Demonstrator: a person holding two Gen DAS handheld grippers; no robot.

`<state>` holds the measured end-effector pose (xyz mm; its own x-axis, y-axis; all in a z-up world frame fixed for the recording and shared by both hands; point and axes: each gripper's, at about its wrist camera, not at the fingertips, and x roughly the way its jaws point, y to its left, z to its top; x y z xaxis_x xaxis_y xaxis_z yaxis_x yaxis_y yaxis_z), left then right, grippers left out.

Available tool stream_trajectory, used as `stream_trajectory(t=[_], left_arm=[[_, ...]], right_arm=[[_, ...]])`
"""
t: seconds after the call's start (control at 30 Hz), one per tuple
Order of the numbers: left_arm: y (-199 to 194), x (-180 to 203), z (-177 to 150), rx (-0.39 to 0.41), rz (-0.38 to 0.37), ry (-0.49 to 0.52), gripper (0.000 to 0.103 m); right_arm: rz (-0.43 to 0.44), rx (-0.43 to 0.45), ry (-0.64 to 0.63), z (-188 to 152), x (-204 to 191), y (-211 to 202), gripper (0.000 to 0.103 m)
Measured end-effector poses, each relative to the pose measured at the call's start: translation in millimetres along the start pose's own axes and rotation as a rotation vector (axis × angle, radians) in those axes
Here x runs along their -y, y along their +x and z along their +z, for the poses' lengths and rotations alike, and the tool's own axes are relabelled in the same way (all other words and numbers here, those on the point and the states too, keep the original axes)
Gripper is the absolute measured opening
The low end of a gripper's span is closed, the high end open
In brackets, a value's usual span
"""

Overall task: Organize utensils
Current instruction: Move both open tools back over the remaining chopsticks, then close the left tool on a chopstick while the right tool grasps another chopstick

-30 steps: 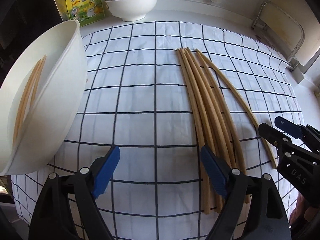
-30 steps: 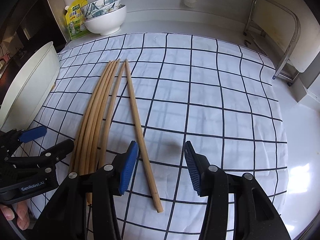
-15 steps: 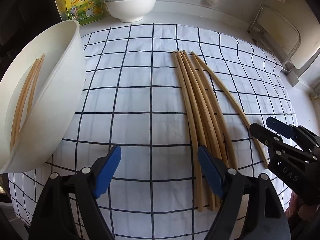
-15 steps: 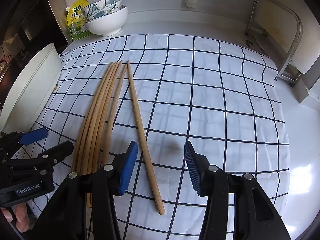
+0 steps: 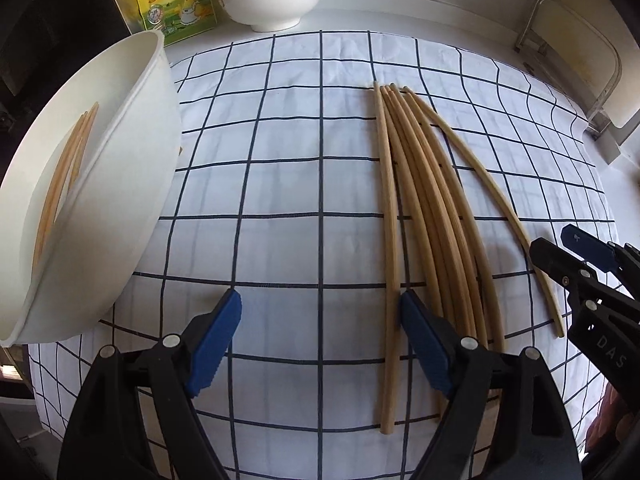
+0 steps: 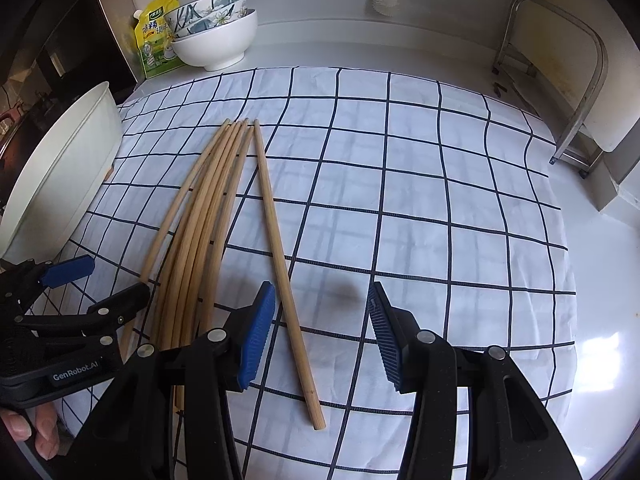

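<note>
Left gripper: jaws stood wide, having just parted a little further, nothing gripped; the leftmost stick of the chopsticks lay on the checked cloth just inside its right pad, contact uncertain from this angle. Right gripper: jaws about half open, empty, one separate chopstick lying on the cloth near its left pad. Remaining chopsticks bundled on the cloth between the grippers. White tub at left, tilted, held two more chopsticks.
</note>
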<state>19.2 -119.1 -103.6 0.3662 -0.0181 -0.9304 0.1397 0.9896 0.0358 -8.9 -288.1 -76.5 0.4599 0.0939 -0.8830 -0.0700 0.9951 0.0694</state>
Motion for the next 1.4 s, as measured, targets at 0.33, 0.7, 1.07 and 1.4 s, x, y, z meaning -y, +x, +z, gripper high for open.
stream_trajectory(t=[0.33, 0.7, 1.07, 1.4], left_arm=[[4, -6, 18, 0.015, -0.006, -0.013, 0.080], [7, 12, 35, 0.047, -0.035, 0.013, 0.049], [3, 1, 43, 0.011, -0.091, 0.015, 0.007], [-64, -16, 59, 0.120, -0.159, 0.064, 0.007]], right_arm=[[-0.022, -0.024, -0.083, 12, -8, 15, 0.047], [-0.002, 0.015, -0.148, 22, -22, 22, 0.032], [0.023, 0.005, -0.141, 28, -26, 19, 0.006], [0.035, 0.068, -0.020, 43, -30, -33, 0.006]])
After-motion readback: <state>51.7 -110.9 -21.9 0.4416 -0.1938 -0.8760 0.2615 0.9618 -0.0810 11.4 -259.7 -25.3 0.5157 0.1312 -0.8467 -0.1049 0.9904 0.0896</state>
